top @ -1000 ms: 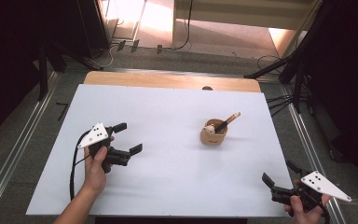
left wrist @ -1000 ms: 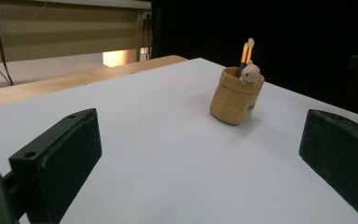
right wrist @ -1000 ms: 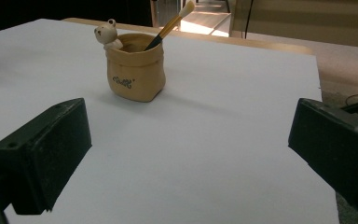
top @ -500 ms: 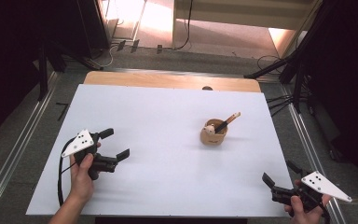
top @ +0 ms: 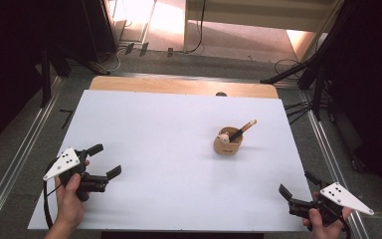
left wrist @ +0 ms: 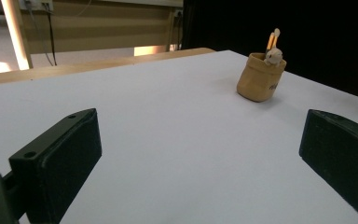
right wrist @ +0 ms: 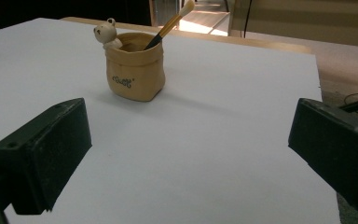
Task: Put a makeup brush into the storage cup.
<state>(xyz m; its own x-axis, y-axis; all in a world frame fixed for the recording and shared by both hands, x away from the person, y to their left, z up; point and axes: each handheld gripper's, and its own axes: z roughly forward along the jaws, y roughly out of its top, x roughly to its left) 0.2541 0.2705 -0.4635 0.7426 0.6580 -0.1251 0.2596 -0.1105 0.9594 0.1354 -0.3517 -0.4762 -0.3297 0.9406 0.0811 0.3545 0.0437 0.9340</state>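
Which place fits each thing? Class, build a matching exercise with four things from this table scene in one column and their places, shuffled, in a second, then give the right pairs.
Things:
1. left claw
2. right claw
3. brush
4. bear figure

Places:
A. perched on the rim of the tan pot
B. near corner of the white table, on the person's right
C. near edge of the table, on the person's left
D. standing tilted inside the pot

Pairs: 1-C, 2-B, 3-D, 4-A
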